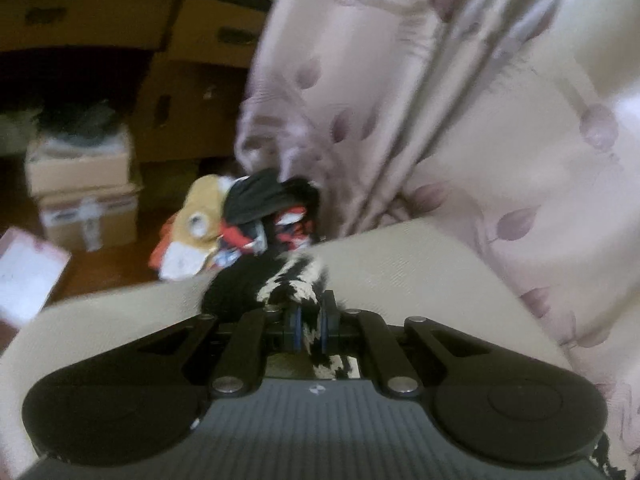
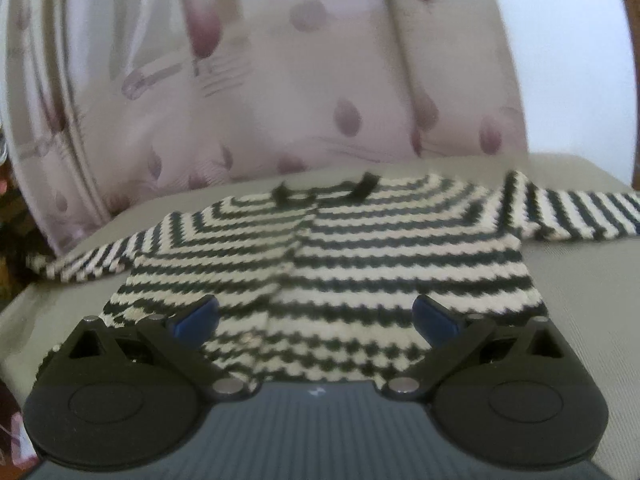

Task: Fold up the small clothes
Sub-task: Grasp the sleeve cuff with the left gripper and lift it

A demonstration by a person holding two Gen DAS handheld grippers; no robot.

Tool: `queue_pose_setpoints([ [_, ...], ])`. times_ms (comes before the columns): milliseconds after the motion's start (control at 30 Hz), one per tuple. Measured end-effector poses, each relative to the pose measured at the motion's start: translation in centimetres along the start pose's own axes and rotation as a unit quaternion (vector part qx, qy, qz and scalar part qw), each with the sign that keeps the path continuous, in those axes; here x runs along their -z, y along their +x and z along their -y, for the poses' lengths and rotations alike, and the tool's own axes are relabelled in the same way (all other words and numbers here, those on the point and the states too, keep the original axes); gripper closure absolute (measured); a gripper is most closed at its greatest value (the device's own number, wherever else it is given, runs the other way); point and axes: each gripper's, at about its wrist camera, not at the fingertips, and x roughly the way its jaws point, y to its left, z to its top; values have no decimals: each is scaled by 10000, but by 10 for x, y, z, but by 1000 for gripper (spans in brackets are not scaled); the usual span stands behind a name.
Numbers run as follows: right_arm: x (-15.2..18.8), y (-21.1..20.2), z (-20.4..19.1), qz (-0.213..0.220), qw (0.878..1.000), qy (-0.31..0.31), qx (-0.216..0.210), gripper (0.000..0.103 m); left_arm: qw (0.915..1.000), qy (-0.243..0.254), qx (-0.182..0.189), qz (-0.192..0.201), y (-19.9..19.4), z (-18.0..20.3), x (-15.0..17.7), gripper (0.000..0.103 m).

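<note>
The striped sweater (image 2: 320,264) is spread flat for folding; its sleeve is pinched by the left gripper (image 1: 311,320), while the right gripper (image 2: 316,316) jaws are spread at six o'clock.

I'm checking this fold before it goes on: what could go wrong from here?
1. The left tongs are shut on a bunched bit of the striped sweater; pulling may drag the whole garment out of flat.
2. The right tongs are open above the hem, holding nothing, so nothing anchors it.
3. The pile of clothes sits close by at the cushion's edge and could snag.
</note>
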Motion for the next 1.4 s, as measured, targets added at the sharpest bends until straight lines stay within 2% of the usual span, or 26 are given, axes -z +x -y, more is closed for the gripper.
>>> queue_pose_setpoints([
  [133,3,-8,20,35,9992,407,2,0,9996,184,-212,82,-4,-18,18,89],
  [233,5,-12,29,33,9986,525,36,0,9989,282,-374,80,-8,-29,23,61],
  [267,6,-14,31,48,9984,554,43,0,9980,321,-528,125,-11,-32,24,34],
  [300,7,-15,33,64,9983,581,48,0,9966,330,-706,256,-15,-36,25,16],
  [367,8,-17,38,71,9979,641,74,0,9912,384,-1017,758,-29,-42,28,13],
  [433,9,-19,43,61,9971,757,112,0,9877,623,-1075,952,-37,-44,26,7],
  [500,9,-21,50,63,9957,911,147,0,9908,717,-881,731,-35,-47,20,6],
  [600,11,-24,61,63,9928,1175,207,0,9984,253,-462,226,-25,-61,10,7],
  [700,12,-25,66,44,9911,1304,258,0,9992,-100,-344,-161,-10,-69,9,6],
  [767,12,-25,66,36,9908,1326,271,0,9989,150,-440,-60,-8,-61,10,7],
  [800,12,-25,66,29,9910,1312,270,0,9991,205,-368,-95,-6,-59,10,11],
  [833,12,-26,65,31,9912,1295,274,0,9992,266,-277,-83,-2,-57,10,19],
  [867,12,-26,64,40,9913,1283,281,0,9990,336,-310,-3,-1,-56,9,49],
  [900,12,-27,64,48,9914,1278,283,0,9986,366,-386,32,1,-56,9,74],
  [967,12,-27,65,52,9913,1288,280,0,9995,79,-271,155,-4,-64,10,75],
  [1000,12,-28,66,60,9911,1297,287,0,9990,-2,-337,303,-10,-66,10,83],
  [1033,12,-29,67,67,9910,1305,302,0,9971,11,-567,510,-18,-65,12,85],
  [1067,12,-30,68,76,9907,1317,322,0,9950,5,-756,658,-27,-66,15,84],
  [1133,13,-31,74,86,9900,1364,359,0,9932,-69,-912,718,-34,-68,18,53],
  [1167,13,-32,77,87,9896,1387,380,0,9924,-77,-984,739,-38,-70,21,34],
  [1233,11,-35,85,128,9888,1407,474,0,9887,37,-1168,942,-49,-66,26,31],
  [1333,4,-46,106,390,9852,1479,777,0,9912,545,-815,888,-61,-44,33,25],
  [1400,-2,-57,128,591,9799,1697,865,0,9908,785,-551,958,-71,-22,42,14],
])
